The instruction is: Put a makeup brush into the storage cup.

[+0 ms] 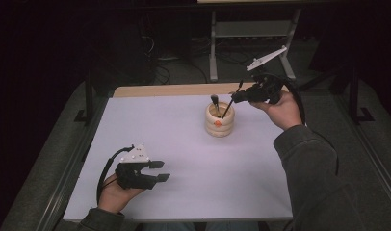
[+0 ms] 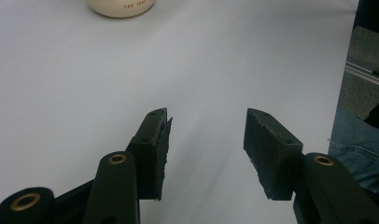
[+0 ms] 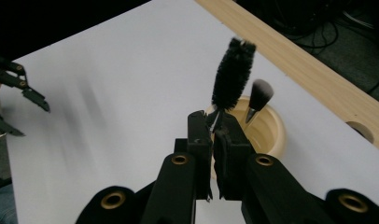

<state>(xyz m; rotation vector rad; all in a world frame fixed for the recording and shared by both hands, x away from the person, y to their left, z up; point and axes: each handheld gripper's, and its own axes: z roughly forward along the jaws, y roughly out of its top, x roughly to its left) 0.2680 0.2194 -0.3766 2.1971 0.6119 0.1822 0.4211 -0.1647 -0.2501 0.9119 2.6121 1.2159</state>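
Right gripper (image 3: 214,122) clamped on the thin handle of a black bottle brush (image 3: 233,74), jaws pressed tight together with the wire stem pinched between the pads. Seen from the high view as the right gripper (image 1: 238,96) raised above the far right part of the counter (image 1: 184,144), held in a hand (image 1: 280,111) with a dark sleeve (image 1: 309,163) behind it. Brush (image 1: 230,103) slanted, bristled end up past the jaws, lower end dipping into the mouth of a cream ribbed holder (image 1: 219,124). Holder (image 3: 267,135) stood upright near the counter's far edge, just beside the strip of bare wood (image 3: 309,70), with a second, soft-tipped makeup brush (image 3: 258,99) leaning inside it. Left gripper (image 2: 206,140) released, jaws spread apart with nothing between them but white counter (image 2: 85,70). Rested low near the near left corner, left gripper (image 1: 160,171) pointing toward the right, well apart from the holder (image 2: 121,7), whose base edged into the top of the left gripper view. Floor and cables (image 1: 174,67) lay dark beyond the counter.
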